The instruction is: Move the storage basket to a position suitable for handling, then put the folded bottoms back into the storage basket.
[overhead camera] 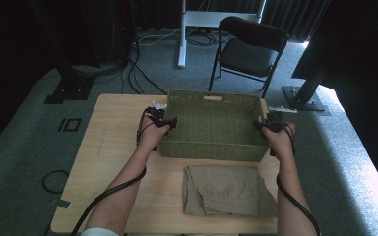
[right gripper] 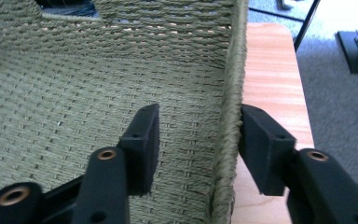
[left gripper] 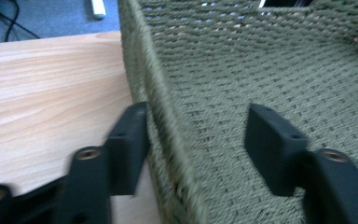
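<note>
A green woven basket point(overhead camera: 211, 125) sits on a wooden table point(overhead camera: 108, 157), with a gripper at each end. The left gripper point(left gripper: 193, 144) straddles the basket's left wall: its outer jaw lies just beside or touching the weave, while its inner jaw stands well clear inside. The right gripper point(right gripper: 198, 144) straddles the right wall the same way, its outer jaw close against the rim and its inner jaw apart. Both are part open, gripping nothing. Folded khaki cloth point(overhead camera: 229, 191) lies near the person, between the forearms.
</note>
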